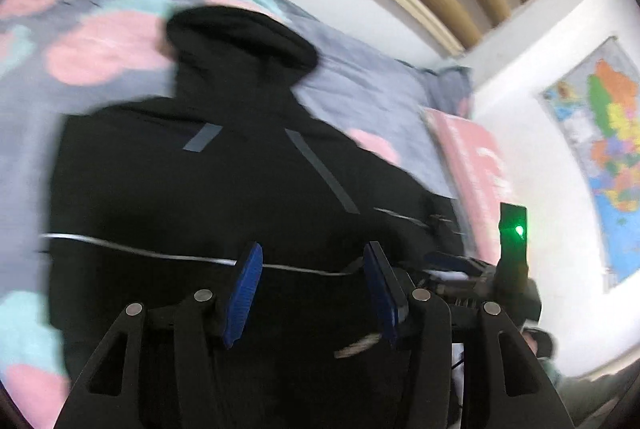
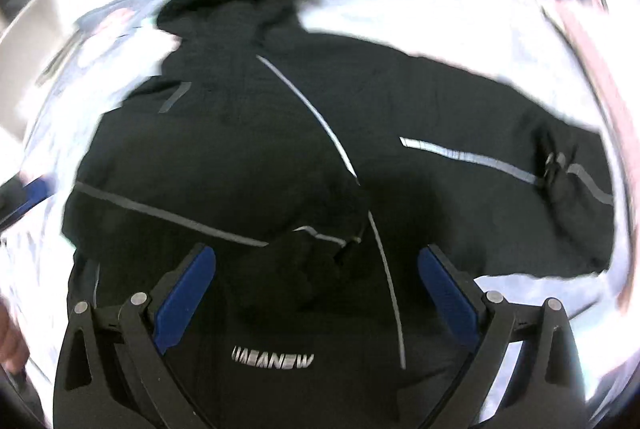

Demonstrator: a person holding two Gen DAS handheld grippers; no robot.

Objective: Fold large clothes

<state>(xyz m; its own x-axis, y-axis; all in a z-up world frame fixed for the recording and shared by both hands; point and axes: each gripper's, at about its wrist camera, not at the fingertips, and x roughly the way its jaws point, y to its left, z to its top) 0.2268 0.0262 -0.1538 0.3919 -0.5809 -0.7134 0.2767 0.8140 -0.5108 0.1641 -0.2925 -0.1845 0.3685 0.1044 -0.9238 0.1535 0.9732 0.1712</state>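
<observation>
A black hooded jacket point(image 1: 208, 181) with grey reflective stripes lies spread on a bed, hood point(image 1: 240, 33) at the far end. My left gripper point(image 1: 312, 293) hovers over its lower body, blue pads apart, nothing pressed between them. In the right wrist view the jacket point(image 2: 248, 133) fills the middle. One sleeve point(image 2: 500, 149) stretches out to the right, and a cuff point(image 2: 304, 257) lies folded over the chest above a white logo point(image 2: 273, 362). My right gripper point(image 2: 316, 301) stands wide open above the cuff and logo, empty.
The bed cover point(image 1: 360, 85) is grey with pink and teal patches. A pink pillow point(image 1: 472, 169) lies at the right by a white wall with a coloured map point(image 1: 600, 149). The other gripper unit's green light point(image 1: 519, 229) shows at right. A hand point(image 2: 10, 341) is at the left edge.
</observation>
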